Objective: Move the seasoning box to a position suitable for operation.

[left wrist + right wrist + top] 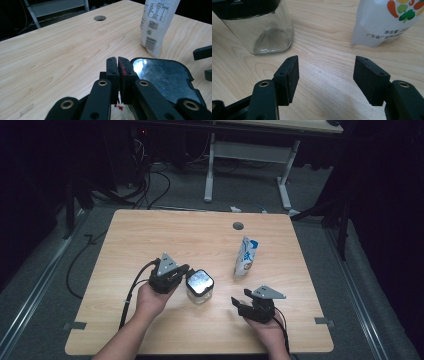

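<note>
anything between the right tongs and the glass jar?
Nothing visible. The right tongs stand open over bare table; the glass jar sits ahead, apart from them, and the white pouch stands off to the other side, out of the path.

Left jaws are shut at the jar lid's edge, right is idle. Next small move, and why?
Probably lift the left gripper gently to test its hold. Its jaws look pinched shut on the rim of the jar's black lid, though the contact itself is hidden. The right gripper stands open above bare table, short of the glass jar and the pouch, so it could steady the glass.
</note>
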`<action>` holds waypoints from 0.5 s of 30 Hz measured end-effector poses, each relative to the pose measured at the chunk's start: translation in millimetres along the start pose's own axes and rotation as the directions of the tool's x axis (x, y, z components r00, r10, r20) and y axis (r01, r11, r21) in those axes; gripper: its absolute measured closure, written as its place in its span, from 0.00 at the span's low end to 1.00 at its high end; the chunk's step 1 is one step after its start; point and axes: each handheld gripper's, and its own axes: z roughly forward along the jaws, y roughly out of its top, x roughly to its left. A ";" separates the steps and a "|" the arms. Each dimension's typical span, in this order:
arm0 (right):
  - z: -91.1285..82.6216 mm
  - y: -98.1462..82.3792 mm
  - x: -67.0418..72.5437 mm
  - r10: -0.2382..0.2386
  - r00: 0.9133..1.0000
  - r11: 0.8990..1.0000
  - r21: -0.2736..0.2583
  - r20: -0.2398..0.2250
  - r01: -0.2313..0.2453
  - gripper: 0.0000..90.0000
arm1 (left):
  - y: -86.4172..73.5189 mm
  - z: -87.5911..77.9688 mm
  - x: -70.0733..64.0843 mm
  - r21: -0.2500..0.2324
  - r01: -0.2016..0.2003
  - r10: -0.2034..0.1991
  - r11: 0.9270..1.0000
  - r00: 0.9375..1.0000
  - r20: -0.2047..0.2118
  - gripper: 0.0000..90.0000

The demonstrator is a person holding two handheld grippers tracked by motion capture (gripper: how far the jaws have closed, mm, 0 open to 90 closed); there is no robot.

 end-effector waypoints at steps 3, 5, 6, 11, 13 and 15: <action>2.3 1.6 -0.9 0.005 1.000 1.000 -0.007 -0.001 -0.005 0.42 | 1.3 -4.0 3.1 -0.008 0.014 -0.014 1.000 1.000 -0.004 0.99; 2.2 2.4 -1.8 0.011 1.000 1.000 -0.009 -0.003 -0.011 0.42 | 1.5 -4.2 4.1 -0.010 0.016 -0.016 1.000 1.000 -0.006 0.99; 2.0 2.9 -2.4 0.013 1.000 1.000 -0.013 -0.004 -0.013 0.42 | 1.6 -4.2 4.8 -0.008 0.016 -0.016 1.000 1.000 -0.005 0.99; -1.4 5.9 0.0 0.004 1.000 1.000 -0.028 0.001 -0.004 0.43 | 0.4 -2.6 1.9 -0.002 0.006 -0.006 1.000 1.000 -0.004 1.00; -0.8 5.8 0.3 -0.001 1.000 1.000 -0.024 0.000 0.001 0.43 | 1.2 -0.3 -0.5 -0.008 0.004 -0.004 1.000 1.000 -0.006 1.00; -0.7 5.5 0.9 -0.004 1.000 1.000 -0.021 0.002 0.004 0.43 | 2.2 2.1 -1.6 -0.008 0.006 -0.006 1.000 1.000 -0.004 1.00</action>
